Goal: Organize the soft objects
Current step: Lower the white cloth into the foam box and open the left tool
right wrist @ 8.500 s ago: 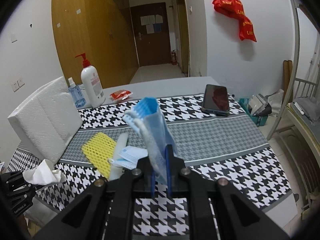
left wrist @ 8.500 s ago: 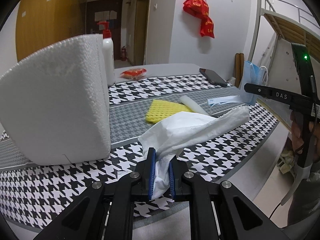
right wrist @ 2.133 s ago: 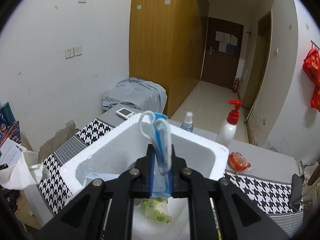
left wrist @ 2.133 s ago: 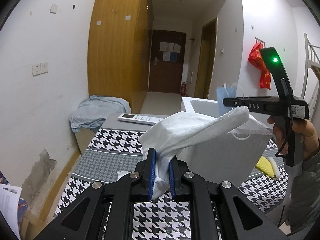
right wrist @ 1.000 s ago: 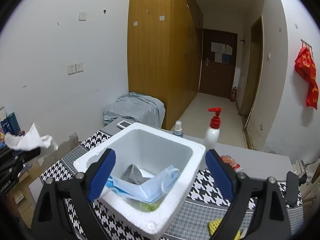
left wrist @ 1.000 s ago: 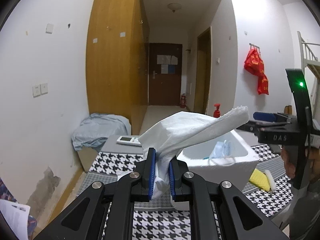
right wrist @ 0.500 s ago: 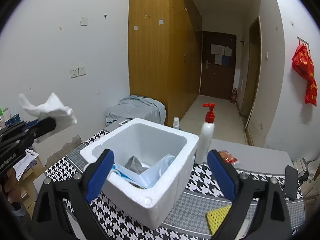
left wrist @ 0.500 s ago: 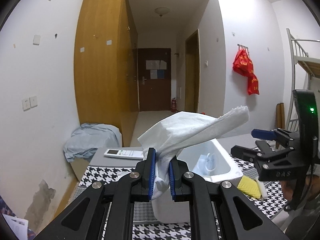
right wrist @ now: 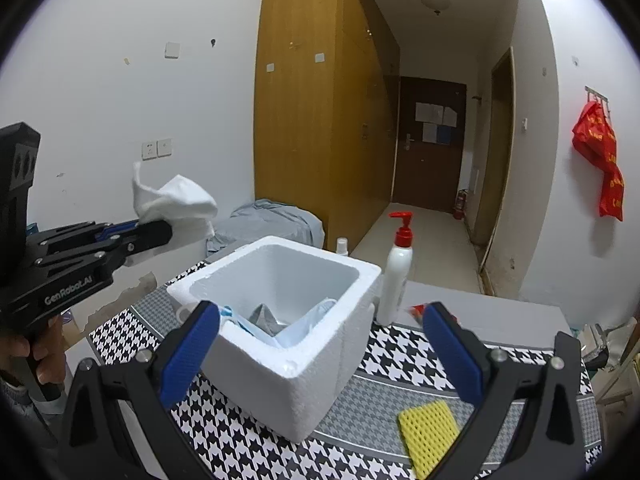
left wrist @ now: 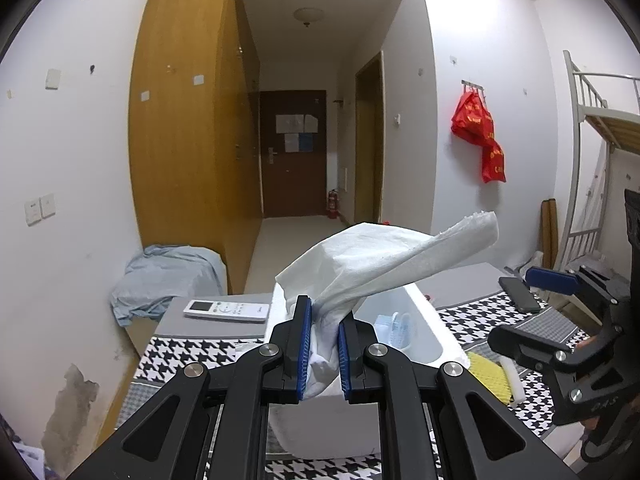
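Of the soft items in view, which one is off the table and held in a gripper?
The white tissue, pinched in the left gripper. The blue mask lies inside the foam box; the yellow sponge lies on the table.

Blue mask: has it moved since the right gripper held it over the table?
Yes. The mask now lies inside the foam box, beside the pump bottle; the right gripper, jaws just opened, is empty.

The tissue (left wrist: 384, 256) hides the foam box's (left wrist: 424, 316) far wall; the sponge (right wrist: 429, 436) is partly behind the right gripper's (right wrist: 320, 354) arm.
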Motion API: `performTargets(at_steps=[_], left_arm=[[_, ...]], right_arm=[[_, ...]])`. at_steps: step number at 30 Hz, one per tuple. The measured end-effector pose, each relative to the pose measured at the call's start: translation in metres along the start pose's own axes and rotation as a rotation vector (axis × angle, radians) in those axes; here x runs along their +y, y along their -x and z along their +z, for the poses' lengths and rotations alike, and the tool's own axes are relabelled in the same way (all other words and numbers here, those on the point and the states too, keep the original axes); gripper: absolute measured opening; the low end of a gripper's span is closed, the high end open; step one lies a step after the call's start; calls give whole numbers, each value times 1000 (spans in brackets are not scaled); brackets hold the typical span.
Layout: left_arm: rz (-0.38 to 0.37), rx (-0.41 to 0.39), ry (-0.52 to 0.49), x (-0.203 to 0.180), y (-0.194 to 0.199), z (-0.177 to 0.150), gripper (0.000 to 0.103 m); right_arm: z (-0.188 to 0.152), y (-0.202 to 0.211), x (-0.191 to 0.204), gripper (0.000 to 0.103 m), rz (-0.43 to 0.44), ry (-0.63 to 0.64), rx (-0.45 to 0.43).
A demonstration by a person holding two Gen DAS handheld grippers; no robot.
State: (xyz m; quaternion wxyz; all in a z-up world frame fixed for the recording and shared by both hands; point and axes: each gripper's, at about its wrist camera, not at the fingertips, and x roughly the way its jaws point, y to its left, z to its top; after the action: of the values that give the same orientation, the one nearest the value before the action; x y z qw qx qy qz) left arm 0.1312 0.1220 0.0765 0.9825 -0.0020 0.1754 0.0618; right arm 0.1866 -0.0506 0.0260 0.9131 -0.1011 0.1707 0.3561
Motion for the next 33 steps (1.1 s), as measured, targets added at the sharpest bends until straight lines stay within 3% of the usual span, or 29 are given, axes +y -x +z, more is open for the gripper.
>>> performTargets(at_steps=[16,33], left_arm=[[-66,37,-31,-22,-27,5,13],[-71,108,-12,-26,-63,5,13]], right_arm=[[-19,9,-25,103,-60,-37,13],[-29,3,-43,102,-91,-51,39]])
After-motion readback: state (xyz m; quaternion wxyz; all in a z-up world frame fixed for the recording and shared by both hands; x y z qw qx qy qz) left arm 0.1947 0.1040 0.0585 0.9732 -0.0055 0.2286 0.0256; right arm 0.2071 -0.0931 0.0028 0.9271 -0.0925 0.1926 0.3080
